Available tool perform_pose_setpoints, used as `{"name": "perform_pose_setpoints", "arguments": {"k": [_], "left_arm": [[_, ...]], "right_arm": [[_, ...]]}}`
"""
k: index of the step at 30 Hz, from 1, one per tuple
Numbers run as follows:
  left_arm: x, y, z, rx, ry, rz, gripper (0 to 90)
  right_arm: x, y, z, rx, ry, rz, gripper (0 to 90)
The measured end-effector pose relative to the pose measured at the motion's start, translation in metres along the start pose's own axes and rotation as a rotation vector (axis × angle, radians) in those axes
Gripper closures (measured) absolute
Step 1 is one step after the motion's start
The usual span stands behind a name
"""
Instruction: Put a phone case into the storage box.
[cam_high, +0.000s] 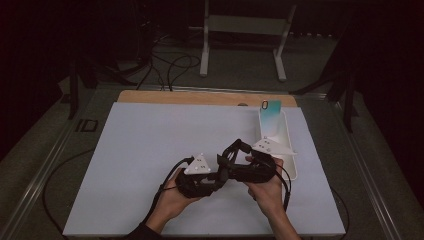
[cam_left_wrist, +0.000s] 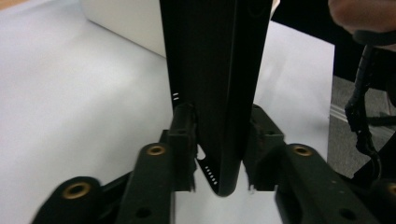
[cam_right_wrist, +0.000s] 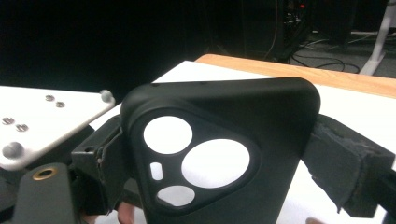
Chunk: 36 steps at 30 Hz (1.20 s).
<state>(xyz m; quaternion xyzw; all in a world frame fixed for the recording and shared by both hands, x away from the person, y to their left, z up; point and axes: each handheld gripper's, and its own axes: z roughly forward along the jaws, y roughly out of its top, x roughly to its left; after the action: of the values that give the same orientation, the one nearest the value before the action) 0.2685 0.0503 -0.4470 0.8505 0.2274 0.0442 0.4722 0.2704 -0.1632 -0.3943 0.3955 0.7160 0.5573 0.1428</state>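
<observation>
Black phone case (cam_right_wrist: 219, 154) is held between the two grippers above the near right part of the white mat (cam_high: 140, 165), in front of the person. In the right gripper view it is seen clamped across its camera-cutout end, both padded jaws pressed against its side edges. In the left gripper view the same case is seen edge-on, upright between the jaws; the left pad lies against it, while a sliver of white mat is seen between the case and the right pad, so this grip is judged slack and the jaws parted. In the high view the left gripper (cam_high: 220, 176) is gripped from below by the left hand (cam_high: 172, 197) and pointed rightward, and the right gripper (cam_high: 231, 159) is held by the right hand (cam_high: 265, 187) and pointed leftward, so that the two tools meet nose to nose, their grey plates turned up. Both forearms are cut off by the lower edge. From above, the case is lost against the dark gripper bodies and cannot be made out. A long white tray (cam_high: 292, 150) lies just beyond the right gripper, with a teal phone case (cam_high: 270, 120) propped upright at its far end; the tray's near part is hidden by the right gripper's plate. The surroundings are too dark to read.
</observation>
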Motion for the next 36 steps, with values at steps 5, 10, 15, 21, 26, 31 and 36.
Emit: {"name": "perform_pose_setpoints", "arguments": {"k": [5, 10, 15, 21, 26, 31, 36], "left_arm": [[0.001, -0.001, -0.008, -0.019, 0.044, -0.008, 45.0], [0.002, -0.002, -0.015, -0.045, 0.102, -0.015, 26.6], [0.005, -0.004, -0.024, -0.072, 0.15, -0.027, 14.1], [0.011, -0.007, -0.034, -0.09, 0.191, -0.055, 0.8], [0.015, -0.011, -0.044, -0.113, 0.234, -0.066, 0.0], [0.02, -0.016, -0.053, -0.118, 0.282, -0.071, 0.0], [0.025, -0.023, -0.063, -0.115, 0.326, -0.078, 0.0]], "right_arm": [[-0.002, 0.001, -0.001, -0.004, -0.009, 0.002, 14.4], [-0.003, 0.002, 0.0, -0.001, -0.017, -0.004, 14.4], [-0.002, 0.003, 0.0, 0.002, -0.025, -0.016, 14.4], [-0.003, 0.005, -0.002, 0.002, -0.034, -0.02, 14.5], [-0.003, 0.007, -0.002, 0.002, -0.038, -0.029, 14.4], [-0.004, 0.011, -0.002, 0.0, -0.045, -0.043, 14.5], [-0.005, 0.015, -0.002, 0.0, -0.052, -0.057, 14.5]]}}
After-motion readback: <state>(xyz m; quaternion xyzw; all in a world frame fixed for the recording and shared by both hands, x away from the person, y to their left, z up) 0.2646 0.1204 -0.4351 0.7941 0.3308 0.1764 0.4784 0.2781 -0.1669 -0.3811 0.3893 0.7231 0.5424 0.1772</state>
